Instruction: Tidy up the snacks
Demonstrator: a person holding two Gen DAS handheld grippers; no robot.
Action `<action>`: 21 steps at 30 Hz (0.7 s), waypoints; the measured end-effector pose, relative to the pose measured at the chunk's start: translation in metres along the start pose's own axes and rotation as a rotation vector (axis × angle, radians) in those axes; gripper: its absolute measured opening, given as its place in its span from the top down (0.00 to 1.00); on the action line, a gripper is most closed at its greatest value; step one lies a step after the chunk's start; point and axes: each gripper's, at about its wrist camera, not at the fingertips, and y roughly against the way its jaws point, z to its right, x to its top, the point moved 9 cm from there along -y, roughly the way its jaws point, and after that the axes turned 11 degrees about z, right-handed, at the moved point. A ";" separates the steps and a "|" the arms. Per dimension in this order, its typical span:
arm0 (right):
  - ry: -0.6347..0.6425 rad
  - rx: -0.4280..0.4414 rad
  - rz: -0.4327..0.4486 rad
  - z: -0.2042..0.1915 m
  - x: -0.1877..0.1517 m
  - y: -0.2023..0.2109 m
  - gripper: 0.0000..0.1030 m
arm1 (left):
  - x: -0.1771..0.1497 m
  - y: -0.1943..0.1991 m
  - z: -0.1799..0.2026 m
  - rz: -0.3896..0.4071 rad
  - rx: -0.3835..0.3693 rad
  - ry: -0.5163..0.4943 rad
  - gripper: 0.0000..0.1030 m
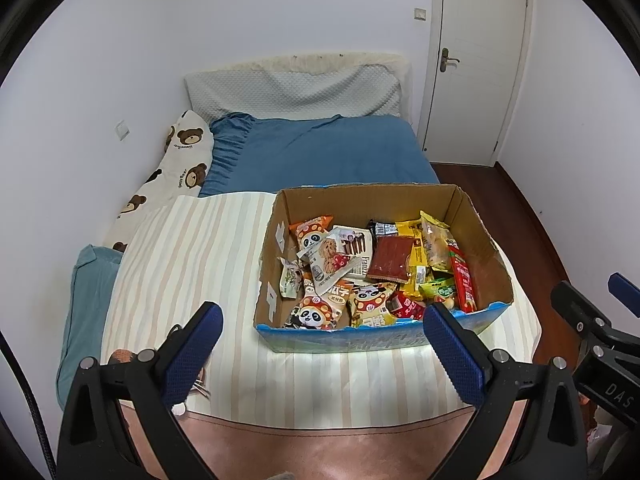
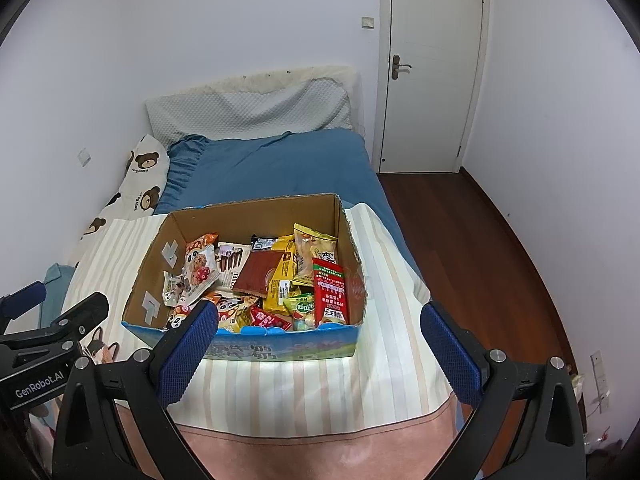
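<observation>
A: Where do the snacks lie?

B: All in the cardboard box, which sits on the striped cloth on the bed. From the left wrist view the box is at about one o'clock; from the right wrist view it is at eleven. I see no packet loose on the cloth.

A: And the grippers?

B: The left gripper hangs short of the box's near wall with its jaws spread wide, nothing between them. The right gripper does the same, released and bare, its left finger crossing the near blue rim.

A: So which step is this?

B: It fits two. The packets are heaped in the box in no order: panda bags at seven o'clock inside it, the dark red flat pack in the middle, the red sausage pack standing against the right wall. Either they have been gathered in, which may be the tidying done, or they wait to be sorted out of it.

A: What would a next move need?

B: I would not name one. Any reach in means clearing the tall near wall from above.
</observation>
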 end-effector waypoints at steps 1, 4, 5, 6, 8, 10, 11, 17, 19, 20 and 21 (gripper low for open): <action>-0.002 0.003 -0.003 0.000 -0.001 0.000 0.00 | 0.000 0.000 0.000 -0.001 -0.001 0.002 0.00; -0.001 0.005 -0.006 0.000 -0.002 0.000 0.00 | -0.001 0.000 0.000 -0.002 0.001 0.003 0.00; 0.000 0.006 -0.007 0.001 -0.003 0.000 0.00 | -0.001 0.000 0.000 -0.003 0.000 0.006 0.00; 0.000 0.007 -0.007 0.001 -0.002 0.000 0.00 | -0.001 0.000 0.000 -0.002 -0.001 0.006 0.00; 0.002 0.007 -0.006 0.001 -0.003 0.000 0.00 | -0.001 0.000 0.000 -0.003 0.000 0.004 0.00; 0.001 0.008 -0.007 0.001 -0.003 -0.001 0.00 | -0.001 0.002 0.000 -0.001 -0.001 0.001 0.00; 0.001 0.007 -0.007 0.001 -0.003 0.000 0.00 | -0.001 0.002 0.000 -0.001 -0.001 0.002 0.00; 0.003 0.007 -0.007 0.001 -0.003 0.000 0.00 | -0.002 0.002 0.001 -0.002 -0.002 0.003 0.00; 0.002 0.006 -0.008 0.001 -0.003 0.000 0.00 | -0.002 0.001 0.001 -0.003 -0.004 0.001 0.00; 0.002 0.006 -0.007 0.001 -0.003 -0.001 0.00 | -0.002 0.002 0.000 -0.003 -0.004 0.001 0.00; 0.003 0.005 -0.007 0.001 -0.003 0.000 0.00 | -0.002 0.001 0.000 -0.001 -0.003 0.001 0.00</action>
